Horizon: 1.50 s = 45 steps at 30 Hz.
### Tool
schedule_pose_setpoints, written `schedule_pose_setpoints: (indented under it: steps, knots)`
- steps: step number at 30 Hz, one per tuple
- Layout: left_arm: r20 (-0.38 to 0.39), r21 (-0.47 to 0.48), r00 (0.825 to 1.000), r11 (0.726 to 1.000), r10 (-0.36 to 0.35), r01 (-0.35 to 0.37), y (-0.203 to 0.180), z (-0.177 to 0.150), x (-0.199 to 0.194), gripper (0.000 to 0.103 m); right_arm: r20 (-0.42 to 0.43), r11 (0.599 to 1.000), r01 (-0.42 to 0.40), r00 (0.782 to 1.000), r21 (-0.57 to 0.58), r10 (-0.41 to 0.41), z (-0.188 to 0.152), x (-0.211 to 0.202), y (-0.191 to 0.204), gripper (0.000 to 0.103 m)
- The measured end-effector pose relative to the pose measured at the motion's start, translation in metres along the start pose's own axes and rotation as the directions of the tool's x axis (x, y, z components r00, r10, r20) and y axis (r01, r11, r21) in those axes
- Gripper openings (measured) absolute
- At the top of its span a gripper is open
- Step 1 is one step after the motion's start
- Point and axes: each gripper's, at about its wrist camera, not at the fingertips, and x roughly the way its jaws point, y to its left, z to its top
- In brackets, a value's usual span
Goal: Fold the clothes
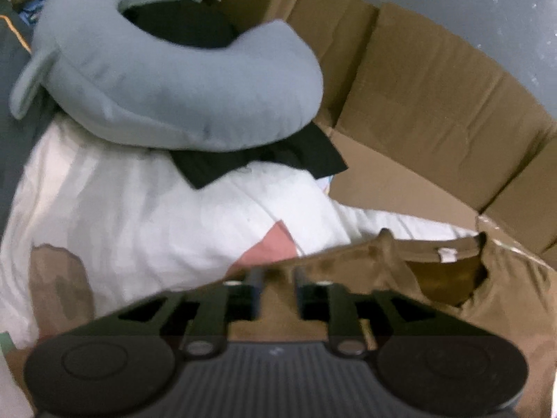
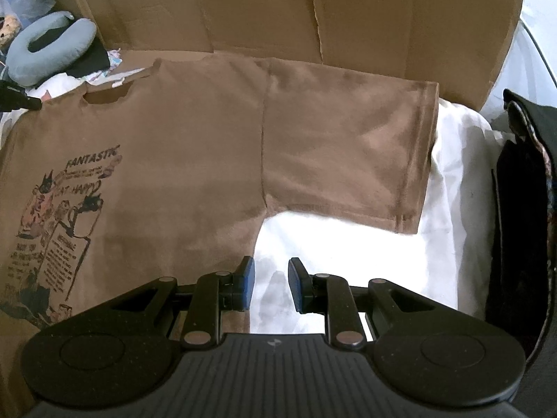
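Note:
A brown T-shirt [image 2: 195,160] with a black printed graphic [image 2: 59,216] lies flat, front up, on a white sheet [image 2: 348,244]. One short sleeve [image 2: 348,146] is spread out to the right. My right gripper [image 2: 271,284] is open just off the shirt's side edge, below the armpit, with only white sheet between its blue pads. In the left wrist view the shirt's collar [image 1: 447,254] with a white label lies to the right. My left gripper [image 1: 277,278] is open over the shirt's shoulder edge, with brown fabric showing in the gap and its fingertips blurred.
A grey neck pillow [image 1: 167,80] rests on black cloth [image 1: 261,163] beyond the shirt. Brown cardboard panels [image 2: 383,17] stand along the far side. A pink patch [image 1: 271,247] shows beside the shirt. A dark bag-like object [image 2: 522,209] stands at the right edge.

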Motion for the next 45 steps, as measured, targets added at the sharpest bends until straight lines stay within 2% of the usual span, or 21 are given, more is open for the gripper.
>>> schedule_pose_setpoints:
  steps: [7, 15, 18, 21, 24, 27, 30, 32, 33, 34, 36, 39, 42, 45]
  knots:
    - [-0.004, 0.003, 0.999, 0.999, 0.046, -0.046, 0.048, -0.012, -0.059, 0.034, 0.009, 1.0, -0.031, 0.999, -0.007, 0.031, 0.01, 0.002, 0.008, 0.028]
    - [-0.039, -0.125, 0.99, 0.982, 0.134, -0.138, 0.119, -0.039, -0.104, 0.037, 0.006, 0.999, -0.045, 0.999, -0.028, 0.045, 0.017, 0.005, 0.013, 0.028]
    - [-0.07, -0.191, 0.987, 0.97, 0.142, -0.153, 0.136, -0.053, -0.107, 0.038, 0.002, 0.998, -0.051, 0.999, -0.04, 0.051, 0.021, 0.006, 0.016, 0.028]
    - [-0.119, -0.243, 0.986, 0.96, 0.115, -0.141, 0.148, -0.07, -0.103, 0.046, 0.003, 0.998, -0.053, 0.999, -0.046, 0.053, 0.025, 0.006, 0.019, 0.029]
    - [-0.174, -0.275, 0.978, 0.948, 0.116, -0.162, 0.155, -0.088, -0.093, 0.048, -0.002, 0.997, -0.056, 0.998, -0.048, 0.055, 0.026, 0.009, 0.022, 0.029]
    - [-0.219, -0.343, 0.973, 0.928, 0.07, -0.144, 0.164, -0.105, -0.084, 0.051, -0.015, 0.997, -0.059, 0.998, -0.058, 0.058, 0.023, 0.012, 0.024, 0.029]
    - [-0.251, -0.346, 0.965, 0.924, 0.073, -0.16, 0.164, -0.119, -0.077, 0.052, -0.026, 0.997, -0.057, 0.998, -0.06, 0.055, 0.018, 0.012, 0.023, 0.029]
    - [-0.271, -0.329, 0.959, 0.928, 0.085, -0.175, 0.164, -0.126, -0.073, 0.048, -0.03, 0.997, -0.053, 0.998, -0.058, 0.051, 0.016, 0.012, 0.022, 0.029]
    - [-0.28, -0.321, 0.956, 0.93, 0.09, -0.182, 0.164, -0.13, -0.071, 0.037, -0.031, 0.997, -0.051, 0.998, -0.057, 0.049, 0.016, 0.011, 0.021, 0.029]
    - [-0.285, -0.32, 0.954, 0.929, 0.095, -0.188, 0.165, -0.133, -0.07, 0.02, -0.03, 0.997, -0.049, 0.998, -0.056, 0.047, 0.015, 0.01, 0.021, 0.029]
    - [-0.289, -0.324, 0.952, 0.925, 0.106, -0.201, 0.17, -0.138, -0.07, 0.006, -0.03, 0.998, -0.044, 0.999, -0.054, 0.043, 0.015, 0.009, 0.019, 0.029]
    - [-0.301, -0.299, 0.939, 0.919, 0.165, -0.258, 0.178, -0.143, -0.069, 0.001, -0.028, 0.998, -0.039, 0.999, -0.053, 0.038, 0.016, 0.007, 0.018, 0.029]
    - [-0.308, -0.32, 0.927, 0.894, 0.216, -0.314, 0.19, -0.15, -0.074, 0.001, -0.031, 0.998, -0.037, 0.999, -0.051, 0.035, 0.015, 0.007, 0.015, 0.029]
    - [-0.26, -0.345, 0.939, 0.886, 0.227, -0.309, 0.194, -0.149, -0.09, 0.004, -0.034, 0.998, -0.035, 0.999, -0.051, 0.033, 0.013, 0.006, 0.013, 0.029]
